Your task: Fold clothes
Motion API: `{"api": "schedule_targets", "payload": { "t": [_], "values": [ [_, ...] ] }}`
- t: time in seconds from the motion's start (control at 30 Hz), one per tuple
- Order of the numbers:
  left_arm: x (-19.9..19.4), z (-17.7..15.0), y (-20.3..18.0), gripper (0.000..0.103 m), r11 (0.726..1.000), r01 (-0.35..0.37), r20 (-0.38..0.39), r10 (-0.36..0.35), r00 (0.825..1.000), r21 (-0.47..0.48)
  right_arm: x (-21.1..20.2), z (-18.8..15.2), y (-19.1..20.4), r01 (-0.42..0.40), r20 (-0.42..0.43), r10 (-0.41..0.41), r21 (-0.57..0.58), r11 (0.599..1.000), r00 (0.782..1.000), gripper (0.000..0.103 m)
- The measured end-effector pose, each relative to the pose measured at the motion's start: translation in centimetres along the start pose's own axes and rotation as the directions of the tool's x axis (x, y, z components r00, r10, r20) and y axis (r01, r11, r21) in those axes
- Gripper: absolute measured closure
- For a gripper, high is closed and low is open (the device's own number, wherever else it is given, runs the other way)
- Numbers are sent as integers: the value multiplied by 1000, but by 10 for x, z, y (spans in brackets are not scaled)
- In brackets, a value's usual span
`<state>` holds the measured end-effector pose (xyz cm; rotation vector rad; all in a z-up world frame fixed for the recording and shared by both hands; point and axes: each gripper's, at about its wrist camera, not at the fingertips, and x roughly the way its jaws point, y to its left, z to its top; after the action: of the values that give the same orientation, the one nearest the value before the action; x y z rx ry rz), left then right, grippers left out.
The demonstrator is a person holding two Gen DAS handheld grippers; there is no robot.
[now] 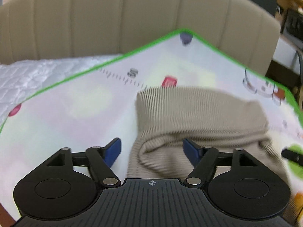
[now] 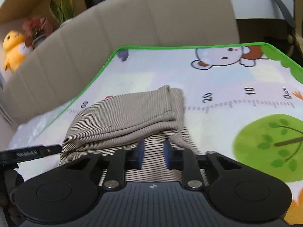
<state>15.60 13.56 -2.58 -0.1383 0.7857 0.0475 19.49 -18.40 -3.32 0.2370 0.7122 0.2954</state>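
Observation:
A beige, finely striped ribbed garment (image 1: 198, 109) lies folded in layers on a play mat (image 1: 66, 113) with a green border. My left gripper (image 1: 151, 143) is open, its blue pads (image 1: 113, 151) wide apart over the garment's near left edge; a rolled fold lies between them, untouched. In the right wrist view the same garment (image 2: 123, 117) sits on the mat (image 2: 217, 79), one layer folded over the top. My right gripper (image 2: 153, 145) has its pads (image 2: 140, 151) drawn close on the striped near edge of the cloth.
A beige padded sofa back (image 1: 132, 19) curves behind the mat. A white quilted cover (image 1: 28, 75) shows at the mat's left. A yellow plush toy (image 2: 13, 47) and plants (image 2: 62, 7) sit behind the sofa. A black bar (image 2: 32, 154) of the other gripper reaches in from the left.

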Motion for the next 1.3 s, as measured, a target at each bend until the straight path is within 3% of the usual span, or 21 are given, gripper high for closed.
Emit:
{"api": "schedule_targets", "payload": {
  "t": [0.13,0.17,0.3,0.37,0.47,0.53,0.67,0.77,0.83,0.87,0.9,1.0,1.03,1.07,1.13,1.3],
  "values": [
    [24,-5,11,37,999,45,-89,-47,995,-18,22,15,23,66,10,-65,-10,998,998,84],
    [27,-7,14,37,997,69,-106,-72,992,-27,29,20,26,88,19,-88,-5,996,996,80],
    [33,-9,22,37,992,126,-122,-127,984,-14,61,33,23,172,10,-172,-24,985,985,76],
    [37,-10,23,39,992,120,-118,-116,986,24,78,36,20,203,-25,-205,-66,977,979,76],
    [35,-11,21,40,990,41,-74,-31,997,132,97,39,11,248,-60,-256,-113,962,965,76],
    [34,-9,25,26,988,-11,-46,18,999,155,100,38,2,245,-71,-252,-92,965,965,76],
    [30,1,41,30,997,62,-51,-60,997,41,99,29,8,249,-39,-255,-122,961,966,76],
    [24,5,38,30,994,98,-21,-97,995,41,88,27,18,264,45,-260,-158,951,965,76],
    [23,7,32,29,991,128,-13,-127,992,46,77,29,23,262,110,-247,-158,952,963,68],
    [22,8,30,29,989,136,-11,-136,991,50,76,30,23,255,118,-239,-147,956,964,58],
    [22,9,28,28,989,141,-11,-140,990,53,76,32,22,246,116,-231,-137,960,966,55],
    [22,11,23,26,988,140,-11,-140,990,57,87,36,16,218,58,-213,-115,969,975,55],
    [21,11,23,26,988,140,-13,-140,990,57,92,36,14,199,30,-197,-104,975,980,57],
    [21,10,23,25,988,140,-13,-139,990,59,96,35,12,178,4,-178,-93,980,984,74],
    [20,10,21,23,989,136,-12,-136,991,65,89,36,15,158,10,-158,-85,984,987,90],
    [19,10,21,20,989,134,-8,-134,991,66,49,59,19,62,123,-59,-21,998,991,93]
  ]
}}
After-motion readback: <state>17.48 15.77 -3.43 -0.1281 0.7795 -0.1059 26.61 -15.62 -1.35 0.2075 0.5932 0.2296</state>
